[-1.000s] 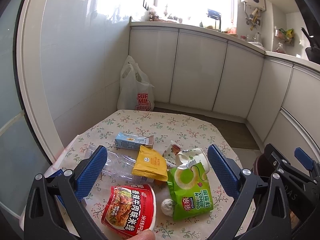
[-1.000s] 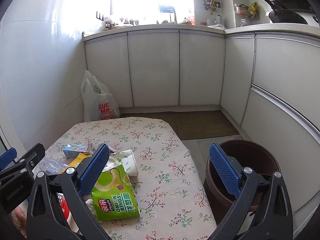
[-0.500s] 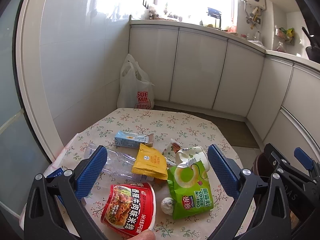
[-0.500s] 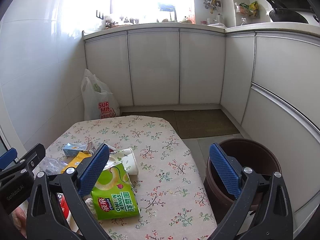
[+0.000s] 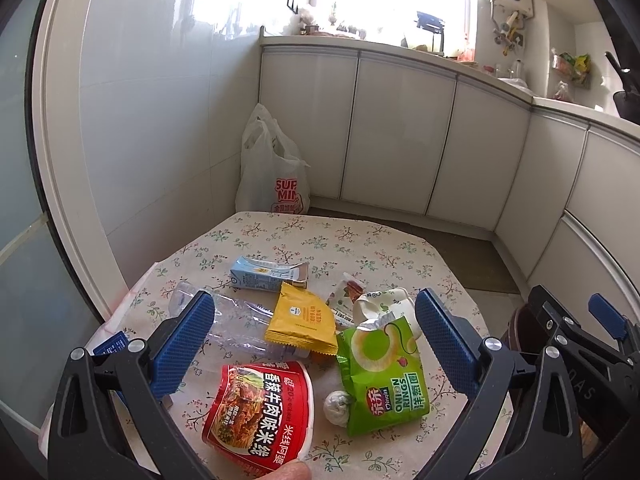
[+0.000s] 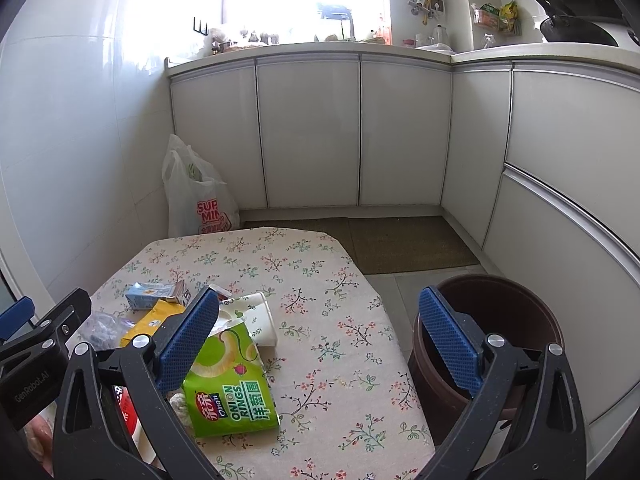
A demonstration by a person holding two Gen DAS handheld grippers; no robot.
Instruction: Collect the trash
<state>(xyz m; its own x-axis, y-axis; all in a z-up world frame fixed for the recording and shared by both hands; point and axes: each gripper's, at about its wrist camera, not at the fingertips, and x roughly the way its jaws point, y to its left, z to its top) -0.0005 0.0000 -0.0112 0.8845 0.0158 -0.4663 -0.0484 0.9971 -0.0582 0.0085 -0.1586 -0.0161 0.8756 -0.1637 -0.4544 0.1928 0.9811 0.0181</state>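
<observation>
**Trash lot on floral surface: nothing lifted yet**

Landmark: green onion-rings snack bag [image 5: 382, 372], lying flat near the front of the floral-clothed surface [image 5: 320, 240].

- Red instant-noodle cup [image 5: 260, 412]: on its side, just left of the bag.
- Small crumpled foil ball [image 5: 337, 407]: touching the bag's lower left edge.
- Yellow sachet [image 5: 301, 320]: behind the bag, to the left, resting over a crushed clear plastic bottle [image 5: 240, 326].
- Light-blue drink carton [image 5: 266, 277]: farther behind, on its side.
- White paper cup [image 5: 384, 302]: tipped over, just behind the bag.
- Brown round bin [image 6: 486, 344]: on the floor, right of the bag, beyond the surface's edge.

Left gripper [image 5: 316, 344]: spread wide, holding nothing, hovering over the pile.
Right gripper [image 6: 320, 340]: spread wide, holding nothing, between the bag and the bin.

Step, judged: choosing a first item. The next move calls for lowering onto one piece, closing, then carrying it to the bin.

View differences: the right wrist camera shows the bin's open mouth; the left wrist camera shows only a sliver of it but lays out the whole pile, including the noodle cup's label.
</observation>
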